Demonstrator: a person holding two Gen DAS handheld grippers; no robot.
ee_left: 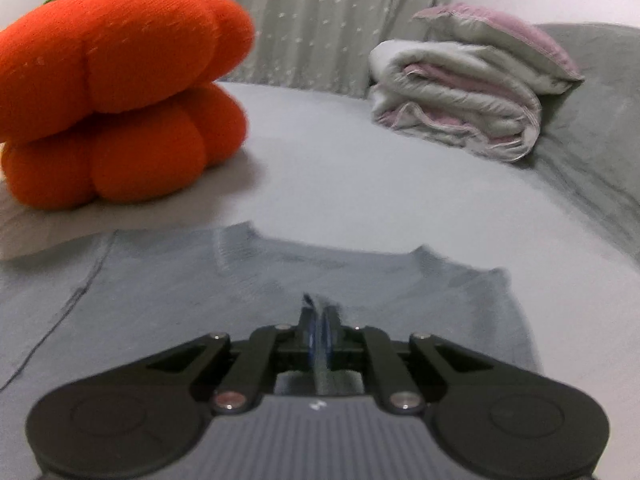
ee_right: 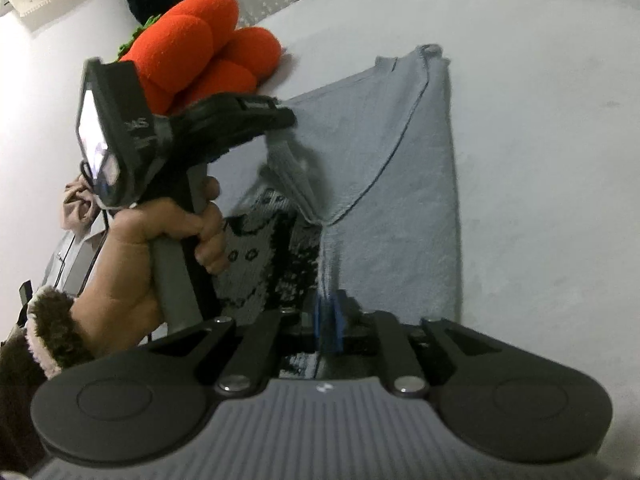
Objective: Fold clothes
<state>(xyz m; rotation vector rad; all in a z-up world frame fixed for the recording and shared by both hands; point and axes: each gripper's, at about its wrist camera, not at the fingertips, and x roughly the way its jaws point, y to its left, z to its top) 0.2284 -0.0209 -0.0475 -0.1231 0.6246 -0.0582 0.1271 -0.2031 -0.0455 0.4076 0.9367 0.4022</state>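
Note:
A pale blue-grey sweater [ee_left: 168, 296] lies spread on the bed, its collar toward the far side. My left gripper [ee_left: 319, 320] is shut on a pinched fold of the sweater near its middle. In the right wrist view the sweater [ee_right: 400, 168] is partly folded over, showing a black-and-white knit pattern [ee_right: 272, 256] on its other face. My right gripper [ee_right: 328, 320] is shut on the sweater's edge. The left gripper [ee_right: 280, 120] shows there too, held by a hand, pinching a raised fold of the cloth.
An orange plush pumpkin [ee_left: 116, 92] sits at the far left of the bed. A folded white and pink quilt [ee_left: 468, 96] lies at the far right next to a grey pillow [ee_left: 596, 120]. The pale bedsheet [ee_left: 360, 184] stretches between them.

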